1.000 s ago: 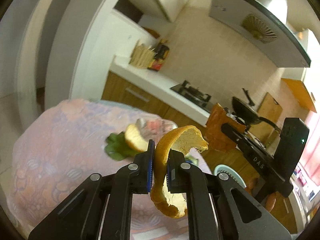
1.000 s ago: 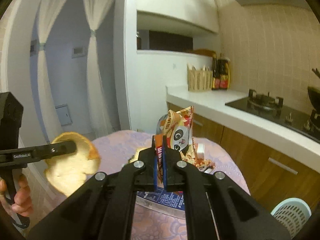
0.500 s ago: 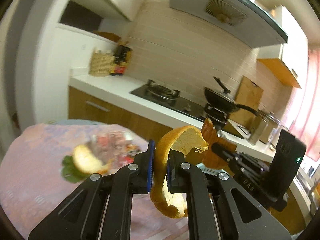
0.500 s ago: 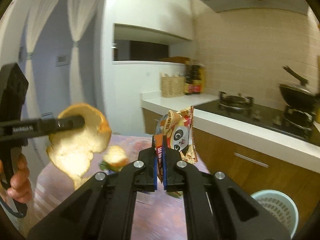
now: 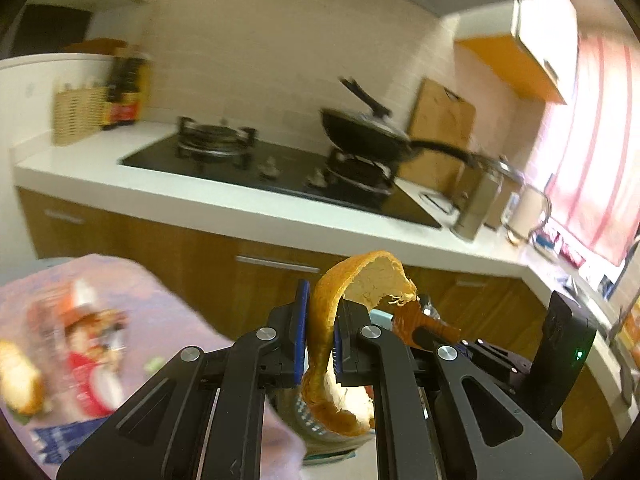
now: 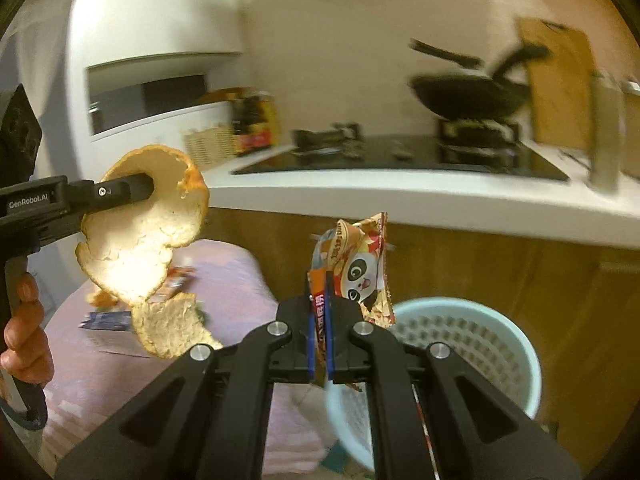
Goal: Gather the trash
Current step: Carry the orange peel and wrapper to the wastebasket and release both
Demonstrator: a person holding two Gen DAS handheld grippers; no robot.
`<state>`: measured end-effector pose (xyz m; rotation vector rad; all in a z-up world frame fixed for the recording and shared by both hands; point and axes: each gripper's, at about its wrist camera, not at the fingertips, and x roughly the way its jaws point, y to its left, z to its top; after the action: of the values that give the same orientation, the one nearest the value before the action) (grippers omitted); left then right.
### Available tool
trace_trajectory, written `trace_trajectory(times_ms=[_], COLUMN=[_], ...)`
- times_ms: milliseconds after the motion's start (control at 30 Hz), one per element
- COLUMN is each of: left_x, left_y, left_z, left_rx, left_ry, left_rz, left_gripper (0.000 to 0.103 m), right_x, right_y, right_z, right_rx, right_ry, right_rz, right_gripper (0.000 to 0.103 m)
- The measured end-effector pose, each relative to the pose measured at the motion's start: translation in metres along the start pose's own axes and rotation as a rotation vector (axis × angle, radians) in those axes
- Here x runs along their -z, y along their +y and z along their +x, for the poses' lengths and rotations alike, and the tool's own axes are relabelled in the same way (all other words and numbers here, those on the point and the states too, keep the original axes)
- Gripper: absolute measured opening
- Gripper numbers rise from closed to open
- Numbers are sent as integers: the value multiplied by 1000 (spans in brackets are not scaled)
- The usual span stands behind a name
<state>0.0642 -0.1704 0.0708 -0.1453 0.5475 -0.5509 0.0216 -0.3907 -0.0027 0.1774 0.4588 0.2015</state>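
Note:
My left gripper (image 5: 320,340) is shut on a long curl of orange peel (image 5: 352,280), held in the air past the table's edge; the peel also shows in the right wrist view (image 6: 144,240), hanging from the left fingers (image 6: 120,192). My right gripper (image 6: 319,340) is shut on a panda-print snack wrapper (image 6: 356,268), held upright just left of and above a pale blue perforated trash basket (image 6: 472,344) on the floor. The basket is mostly hidden behind my left gripper in the left wrist view.
A round table with a pink patterned cloth (image 6: 236,280) lies to the left, holding a snack bag (image 5: 88,344), a blue-and-white box (image 6: 108,328) and more peel (image 5: 16,384). Wooden kitchen cabinets (image 6: 520,280) with a white counter, stove and pan stand behind the basket.
Both grippers have swung right, away from the table toward the cabinets. The trash basket has come closer and larger in the right wrist view. Both still hold their items.

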Motion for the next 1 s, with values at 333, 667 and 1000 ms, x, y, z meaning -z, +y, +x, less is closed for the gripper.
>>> trace_trajectory(times_ms=[333,667,1000], left_x=[15,50,78], left_y=[-46,-55,-36], left_z=[107,188,197], left_rx=[26,-1,-27], left_ry=[146,372,531], left_rz=[92,105,132], left_gripper=[8,38,69], right_x=[31,44,53], right_y=[-77,-114,-113], right_z=[19,48,59], right_rx=[93,106,139], right_ry=[98,211,333], right_rz=[157,276,311], right_gripper=[2,3,37])
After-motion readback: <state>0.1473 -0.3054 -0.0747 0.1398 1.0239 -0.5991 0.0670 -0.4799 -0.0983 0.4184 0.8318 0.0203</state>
